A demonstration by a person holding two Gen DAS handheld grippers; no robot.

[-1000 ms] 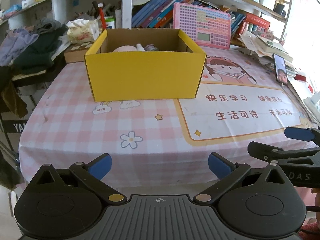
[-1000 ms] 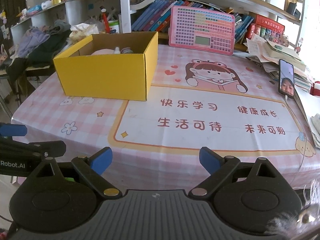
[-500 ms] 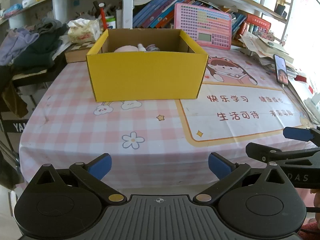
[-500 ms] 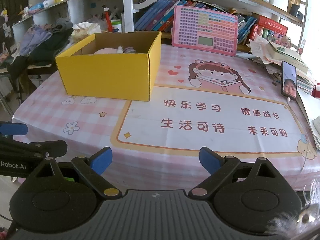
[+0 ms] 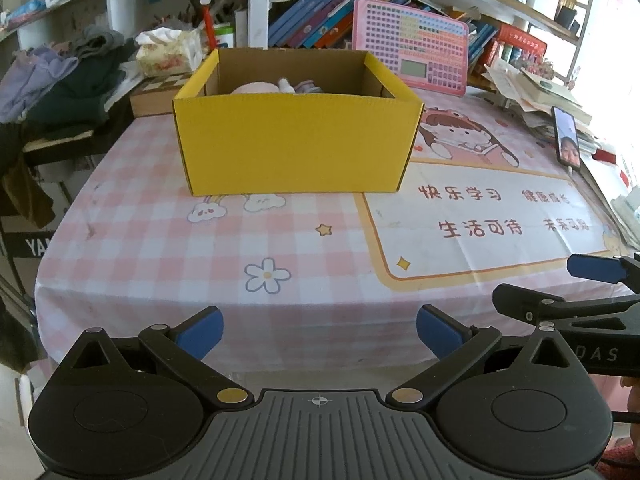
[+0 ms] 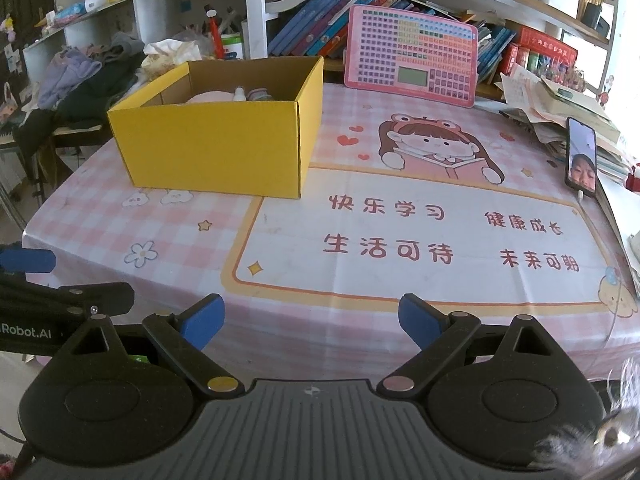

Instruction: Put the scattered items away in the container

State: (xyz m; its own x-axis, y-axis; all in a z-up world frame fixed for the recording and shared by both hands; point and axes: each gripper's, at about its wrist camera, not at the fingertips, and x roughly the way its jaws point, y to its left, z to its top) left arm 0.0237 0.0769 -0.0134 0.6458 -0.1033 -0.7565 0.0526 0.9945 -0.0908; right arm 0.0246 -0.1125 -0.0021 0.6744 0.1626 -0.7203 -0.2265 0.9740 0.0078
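Jaws wide on left gripper (image 5: 319, 330) and right gripper (image 6: 311, 322), empty, above tablecloth (image 5: 160, 248) edge; yellow box (image 5: 294, 144) well apart.

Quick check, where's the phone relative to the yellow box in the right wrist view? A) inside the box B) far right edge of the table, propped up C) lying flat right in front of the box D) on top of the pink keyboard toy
B: the phone stands propped at the table's right edge against the paper pile, well apart from the yellow box on the left.
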